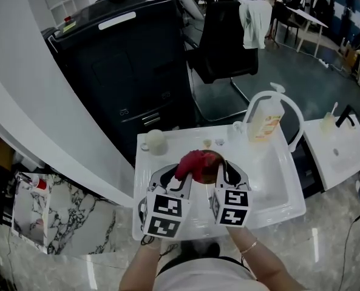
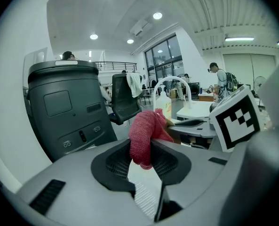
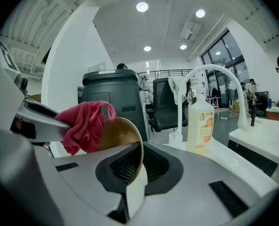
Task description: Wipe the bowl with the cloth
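A red cloth [image 1: 193, 163] is bunched against a brown bowl [image 1: 211, 170] held over the white sink unit [image 1: 287, 171]. My left gripper [image 1: 184, 182] is shut on the cloth [image 2: 145, 134], which hangs between its jaws. My right gripper [image 1: 219, 180] is shut on the bowl's rim [image 3: 138, 160]; the bowl [image 3: 119, 133] stands on edge, its hollow turned to the cloth [image 3: 86, 124]. The cloth presses on the bowl's upper left part. The two grippers sit side by side, close together.
A soap bottle [image 1: 266, 122] and a curved white tap [image 1: 272, 97] stand at the back of the sink. A white cup [image 1: 155, 141] sits at the back left. A black bin [image 1: 122, 59] and an office chair [image 1: 225, 38] stand behind.
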